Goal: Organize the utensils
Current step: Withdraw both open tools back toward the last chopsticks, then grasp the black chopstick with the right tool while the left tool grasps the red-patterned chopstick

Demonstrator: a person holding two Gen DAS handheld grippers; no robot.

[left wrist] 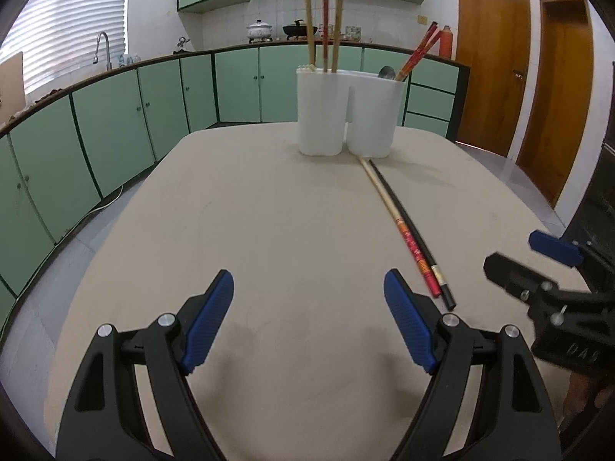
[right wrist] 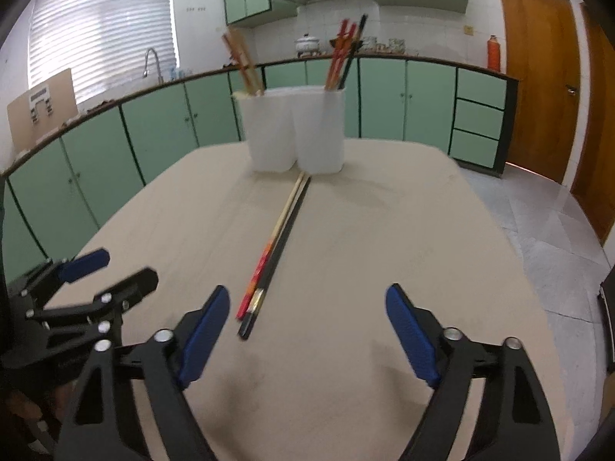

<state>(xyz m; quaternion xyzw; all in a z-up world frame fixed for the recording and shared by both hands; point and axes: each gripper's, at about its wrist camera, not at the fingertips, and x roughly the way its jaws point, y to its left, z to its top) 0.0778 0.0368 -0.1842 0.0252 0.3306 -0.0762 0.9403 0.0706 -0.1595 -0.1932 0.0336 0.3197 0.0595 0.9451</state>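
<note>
Risk lies in the two slim chopsticks lying touching side by side on the beige matte surface (right wrist: 384,230): a red-and-cream patterned chopstick (right wrist: 269,253) and a glossy black chopstick (right wrist: 284,238). Closing on both at once is likely to roll one away or lift a mismatched pair. Their far tips reach the foot of the white, smooth plastic twin-compartment holder (right wrist: 292,134); a push along their length could nudge it. The right gripper (right wrist: 307,330), with ribbed blue pads, stands with jaws open and empty just short of the near ends. The left gripper (left wrist: 307,320) is likewise open, holding nothing.
</note>
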